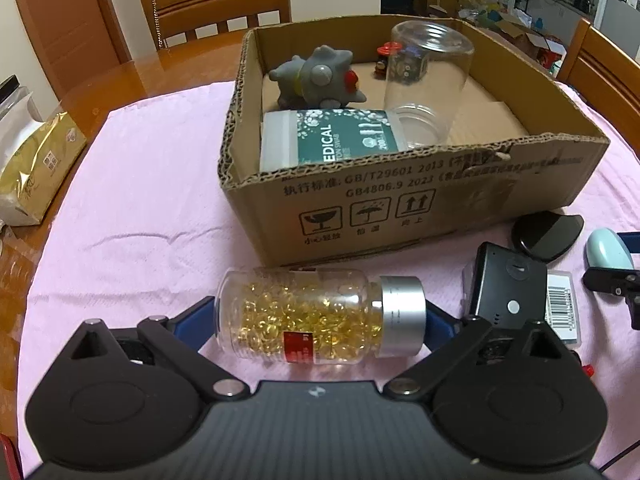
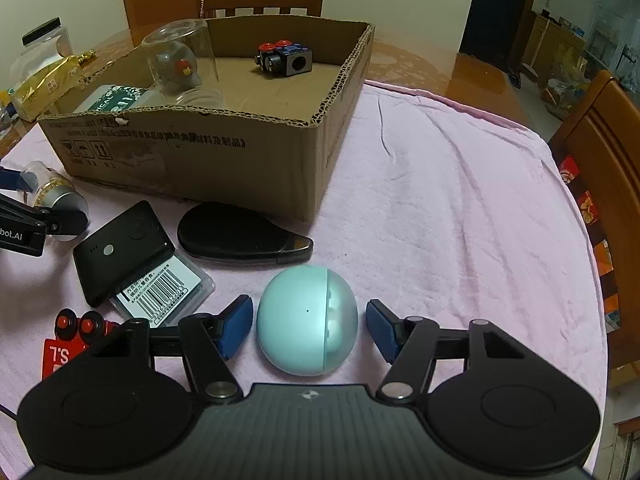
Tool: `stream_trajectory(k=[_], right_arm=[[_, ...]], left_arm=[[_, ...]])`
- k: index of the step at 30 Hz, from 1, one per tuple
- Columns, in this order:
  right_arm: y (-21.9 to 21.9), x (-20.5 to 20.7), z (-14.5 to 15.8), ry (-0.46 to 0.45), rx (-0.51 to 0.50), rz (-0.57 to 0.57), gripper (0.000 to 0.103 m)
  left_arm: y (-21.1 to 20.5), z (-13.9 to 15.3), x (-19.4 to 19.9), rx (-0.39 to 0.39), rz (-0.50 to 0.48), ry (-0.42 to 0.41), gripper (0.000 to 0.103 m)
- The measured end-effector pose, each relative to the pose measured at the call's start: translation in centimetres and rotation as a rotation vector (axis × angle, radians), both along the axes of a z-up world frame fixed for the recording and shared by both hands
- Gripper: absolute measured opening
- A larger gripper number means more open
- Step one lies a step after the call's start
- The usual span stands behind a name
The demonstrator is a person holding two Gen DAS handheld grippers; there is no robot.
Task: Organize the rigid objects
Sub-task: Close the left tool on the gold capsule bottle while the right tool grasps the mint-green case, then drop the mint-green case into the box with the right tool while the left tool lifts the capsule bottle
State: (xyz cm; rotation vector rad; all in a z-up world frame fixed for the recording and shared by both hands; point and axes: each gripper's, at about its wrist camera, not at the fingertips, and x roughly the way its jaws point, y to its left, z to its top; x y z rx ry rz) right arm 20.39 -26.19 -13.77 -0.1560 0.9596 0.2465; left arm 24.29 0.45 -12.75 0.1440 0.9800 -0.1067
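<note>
My left gripper (image 1: pixel 320 320) is shut on a clear pill bottle (image 1: pixel 312 316) of golden capsules with a silver cap, held sideways by its ends just in front of the cardboard box (image 1: pixel 400 196). The bottle also shows in the right wrist view (image 2: pixel 56 196). My right gripper (image 2: pixel 310 324) is open around a teal egg-shaped object (image 2: pixel 300 320) on the pink cloth, pads a little apart from its sides. The box holds a grey toy (image 1: pixel 316 76), a cotton swab tub (image 1: pixel 336 136), an upturned glass (image 1: pixel 428 80) and a small black cube toy (image 2: pixel 286 58).
On the cloth in front of the box lie a black device (image 2: pixel 120 248), a barcode-labelled clear case (image 2: pixel 164 284), a black teardrop-shaped case (image 2: pixel 240 236) and a red toy (image 2: pixel 68 336). A gold packet (image 1: pixel 36 164) lies left. Wooden chairs (image 1: pixel 216 8) surround the table.
</note>
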Motion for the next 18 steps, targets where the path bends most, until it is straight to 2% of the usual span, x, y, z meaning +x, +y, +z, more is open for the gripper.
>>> stream_trajectory(k=[7,10,18], right_arm=[[0.08,0.0,0.02,0.003,-0.001,0.002,0.065],[0.19,0.03,0.08,0.007,-0.008,0.002,0.065],[0.39,0.29,0.28,0.023,-0.015,0.012,0.058]], left_arm=[[-0.18,0.55,0.08,0.005,-0.016,-0.012,0.099],[-0.04,0.51,0.19,-0.005,-0.02,-0.008,0.094],[0.42,0.56,0.56,-0.02,-0.025,0.017,0.093]])
